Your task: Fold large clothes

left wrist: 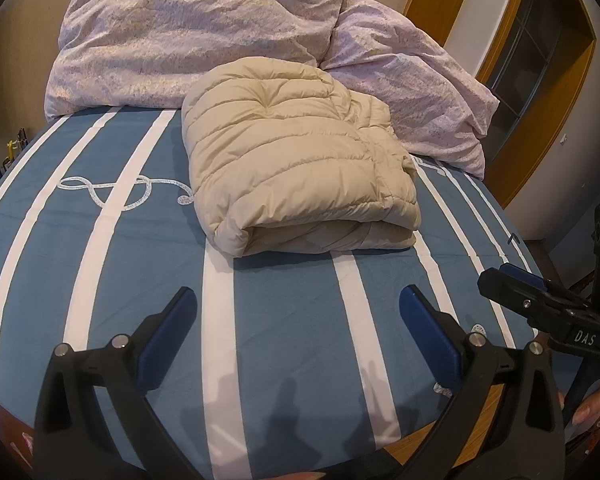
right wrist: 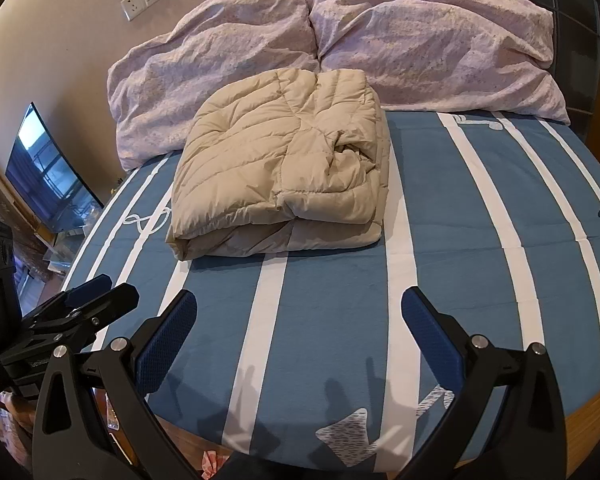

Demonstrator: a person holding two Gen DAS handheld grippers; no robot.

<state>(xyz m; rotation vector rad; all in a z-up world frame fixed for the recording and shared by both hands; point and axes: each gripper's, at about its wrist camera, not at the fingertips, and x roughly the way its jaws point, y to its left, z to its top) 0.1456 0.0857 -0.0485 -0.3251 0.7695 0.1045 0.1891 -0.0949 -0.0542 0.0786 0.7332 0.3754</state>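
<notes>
Jacket [left wrist: 296, 168] lies folded on bed [left wrist: 100, 280]; left gripper [left wrist: 296, 300] and right gripper [right wrist: 300, 300] spread apart, empty

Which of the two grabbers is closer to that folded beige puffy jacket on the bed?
Hard to call; neither clearly. The left gripper and right gripper both hang open above the bed's near edge, side by side, well short of the jacket, touching nothing.

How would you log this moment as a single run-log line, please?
stage: fold appears done | beige puffer jacket: folded bundle on striped bed sheet | left gripper: open, empty | right gripper: open, empty
</notes>
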